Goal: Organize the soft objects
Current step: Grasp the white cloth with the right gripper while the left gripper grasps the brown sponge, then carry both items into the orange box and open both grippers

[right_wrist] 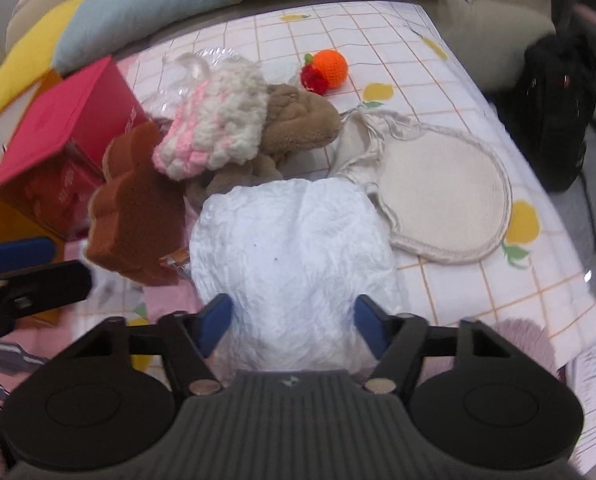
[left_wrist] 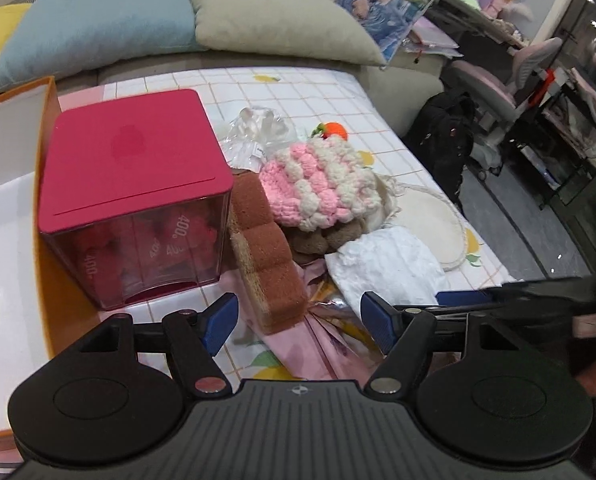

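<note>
Right hand-held gripper: jaws open, straddling crinkled white cloth. Left hand-held gripper: jaws open; ahead-left, translucent red-lidded box containing red items.

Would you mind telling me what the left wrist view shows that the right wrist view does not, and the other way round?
Only the left wrist view shows the pink swivel chair and the leaning blue illustrated poster. Only the right wrist view shows the brown plush fabric clearly, plus the printed paper sheet at the table's edge. Both show the red-lidded clear box, brown ridged sponge, pink-and-white crocheted piece, white crinkled cloth and orange knitted ball.
</note>
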Available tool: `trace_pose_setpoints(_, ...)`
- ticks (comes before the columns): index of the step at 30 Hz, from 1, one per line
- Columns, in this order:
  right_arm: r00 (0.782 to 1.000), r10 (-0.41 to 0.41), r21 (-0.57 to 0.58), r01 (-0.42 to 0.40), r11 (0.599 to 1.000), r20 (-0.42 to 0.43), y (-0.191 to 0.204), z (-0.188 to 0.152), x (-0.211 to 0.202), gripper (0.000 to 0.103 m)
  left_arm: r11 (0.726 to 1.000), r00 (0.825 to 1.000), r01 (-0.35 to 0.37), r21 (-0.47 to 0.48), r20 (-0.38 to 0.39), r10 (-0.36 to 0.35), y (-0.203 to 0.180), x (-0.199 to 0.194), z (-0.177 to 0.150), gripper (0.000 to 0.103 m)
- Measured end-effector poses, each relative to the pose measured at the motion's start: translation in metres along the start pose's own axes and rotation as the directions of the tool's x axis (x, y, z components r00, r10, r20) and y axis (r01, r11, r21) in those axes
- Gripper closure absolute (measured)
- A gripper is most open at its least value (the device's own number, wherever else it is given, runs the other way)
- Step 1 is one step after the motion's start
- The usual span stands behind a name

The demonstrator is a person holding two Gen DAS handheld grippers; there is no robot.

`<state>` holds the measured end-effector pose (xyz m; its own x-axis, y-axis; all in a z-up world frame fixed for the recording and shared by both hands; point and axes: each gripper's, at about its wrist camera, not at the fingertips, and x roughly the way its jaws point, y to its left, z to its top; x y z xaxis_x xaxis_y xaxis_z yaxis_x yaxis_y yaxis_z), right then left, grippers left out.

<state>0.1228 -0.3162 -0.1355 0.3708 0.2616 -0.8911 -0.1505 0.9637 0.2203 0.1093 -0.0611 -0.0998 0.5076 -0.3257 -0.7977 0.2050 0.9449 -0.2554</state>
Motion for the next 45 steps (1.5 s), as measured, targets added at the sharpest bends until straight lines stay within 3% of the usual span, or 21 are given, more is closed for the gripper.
trace_pose_setpoints(1, 1.0, 0.015, 0.012, -0.015, 1.0, 0.002, -0.003, -0.001, -0.002, 0.052, 1.0, 1.0, 0.0, 0.0, -0.005, 0.0, 0.0, 0.003, 0.001, 0.021)
trace_pose_setpoints(6, 0.999, 0.051, 0.009, -0.051, 0.999, 0.017, -0.006, -0.007, -0.01, 0.089, 1.0, 1.0, -0.016, -0.007, -0.013, 0.016, 0.001, 0.014, 0.008, 0.021)
trace_pose_setpoints(9, 0.997, 0.06, 0.016, -0.061, 0.998, 0.043, -0.007, -0.011, -0.018, 0.096, 1.0, 0.999, -0.024, -0.017, -0.024, 0.023, 0.003, 0.019, 0.01, 0.022)
trace_pose_setpoints(11, 0.996, 0.06, 0.041, -0.063, 0.997, 0.068, -0.013, -0.013, -0.025, 0.097, 0.999, 0.999, -0.029, -0.017, -0.039, 0.028, 0.002, 0.022, 0.012, 0.027)
trace_pose_setpoints(15, 0.992, 0.035, 0.071, -0.044, 0.997, 0.121, -0.019, -0.018, -0.046, 0.097, 0.999, 0.998, -0.033, -0.004, -0.047, 0.033, 0.002, 0.024, 0.013, 0.058)
trace_pose_setpoints(19, 0.99, 0.011, 0.051, -0.018, 0.999, 0.141, -0.017, -0.024, -0.062, 0.097, 0.999, 0.999, -0.034, -0.015, -0.041, 0.033, 0.006, 0.024, 0.011, 0.066)
trace_pose_setpoints(25, 0.989, 0.003, 0.037, -0.009, 0.999, 0.151, -0.008, -0.026, -0.071, 0.097, 0.999, 0.999, -0.038, -0.012, 0.002, 0.038, 0.005, 0.009, 0.006, 0.07)
trace_pose_setpoints(34, 0.981, 0.061, 0.041, -0.07, 0.997, 0.186, 0.009, -0.017, -0.102, 0.097, 0.999, 0.997, 0.021, -0.045, 0.076, -0.017, 0.008, -0.048, -0.01, 0.073)
trace_pose_setpoints(45, 0.963, 0.186, -0.031, -0.184, 0.983, 0.194, 0.064, -0.007, -0.129, 0.097, 0.991, 0.968, 0.073, -0.108, 0.249, -0.044, 0.026, -0.119, -0.017, 0.075)
